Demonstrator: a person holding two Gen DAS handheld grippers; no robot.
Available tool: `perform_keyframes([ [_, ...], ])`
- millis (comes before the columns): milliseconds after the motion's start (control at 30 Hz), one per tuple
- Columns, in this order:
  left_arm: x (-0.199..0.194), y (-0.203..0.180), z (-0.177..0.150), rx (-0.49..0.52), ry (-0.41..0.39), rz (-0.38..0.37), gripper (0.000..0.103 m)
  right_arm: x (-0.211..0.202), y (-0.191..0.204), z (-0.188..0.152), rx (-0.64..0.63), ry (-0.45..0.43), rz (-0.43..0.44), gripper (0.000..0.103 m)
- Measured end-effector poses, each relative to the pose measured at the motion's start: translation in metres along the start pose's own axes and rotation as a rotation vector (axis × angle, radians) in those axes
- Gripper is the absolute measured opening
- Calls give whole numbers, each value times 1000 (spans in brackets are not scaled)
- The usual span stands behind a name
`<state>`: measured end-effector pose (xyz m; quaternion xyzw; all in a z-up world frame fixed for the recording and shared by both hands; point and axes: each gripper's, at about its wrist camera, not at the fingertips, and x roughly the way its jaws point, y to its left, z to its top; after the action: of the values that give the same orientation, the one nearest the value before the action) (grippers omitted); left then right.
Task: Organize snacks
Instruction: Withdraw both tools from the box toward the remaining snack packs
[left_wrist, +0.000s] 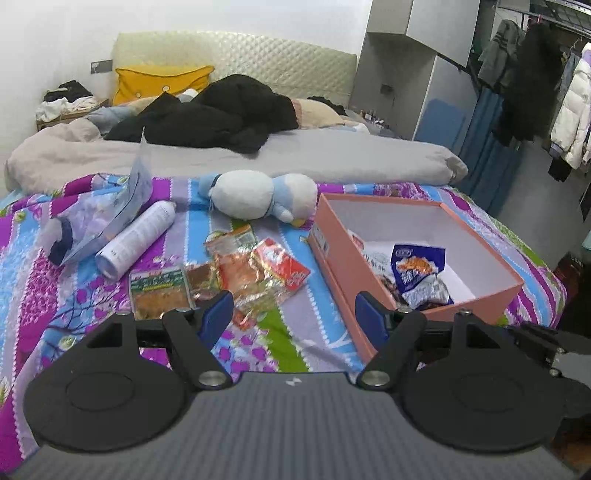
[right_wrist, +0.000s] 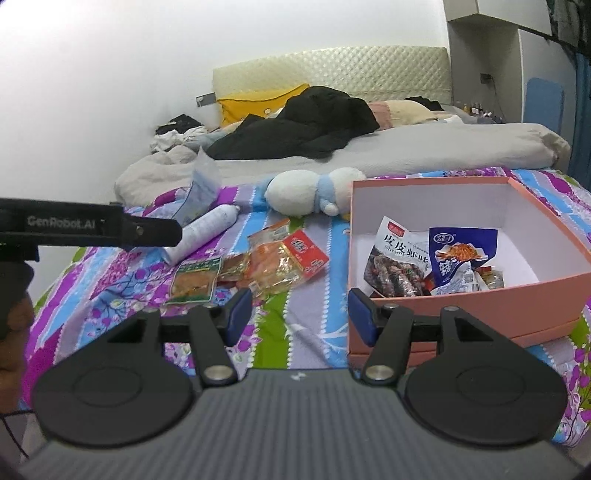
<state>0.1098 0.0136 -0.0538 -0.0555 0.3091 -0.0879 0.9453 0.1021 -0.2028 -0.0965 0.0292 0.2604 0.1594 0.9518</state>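
A pink box (left_wrist: 476, 297) (right_wrist: 480, 295) with a white inside stands on the patterned bedspread. It holds a blue snack packet (left_wrist: 419, 271) (right_wrist: 460, 254) and a white shrimp packet (right_wrist: 397, 258). Left of the box lies a heap of loose snack packets (left_wrist: 255, 273) (right_wrist: 273, 266), with a green packet (left_wrist: 159, 291) (right_wrist: 195, 278) at its left end. My left gripper (left_wrist: 295, 317) is open and empty, hovering near the heap and the box's near corner. My right gripper (right_wrist: 295, 314) is open and empty, between the heap and the box. The left gripper's black body (right_wrist: 92, 227) shows in the right wrist view.
A white spray can (left_wrist: 136, 238) (right_wrist: 203, 232) and a clear plastic bag (left_wrist: 110, 214) lie left of the snacks. A white and blue plush toy (left_wrist: 258, 195) (right_wrist: 310, 192) lies behind them. Farther back are a grey duvet (left_wrist: 295, 155) and black clothes (left_wrist: 207, 114).
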Motion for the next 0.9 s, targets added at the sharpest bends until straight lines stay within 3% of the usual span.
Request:
perform_keyframes([
  [433,-1,34,-52,-113,100,29,77,1,24,-30,-3,69,15,60],
  [900,61,102,-68,-246,187,166,80,77,51,-29,-89,174,82,60],
])
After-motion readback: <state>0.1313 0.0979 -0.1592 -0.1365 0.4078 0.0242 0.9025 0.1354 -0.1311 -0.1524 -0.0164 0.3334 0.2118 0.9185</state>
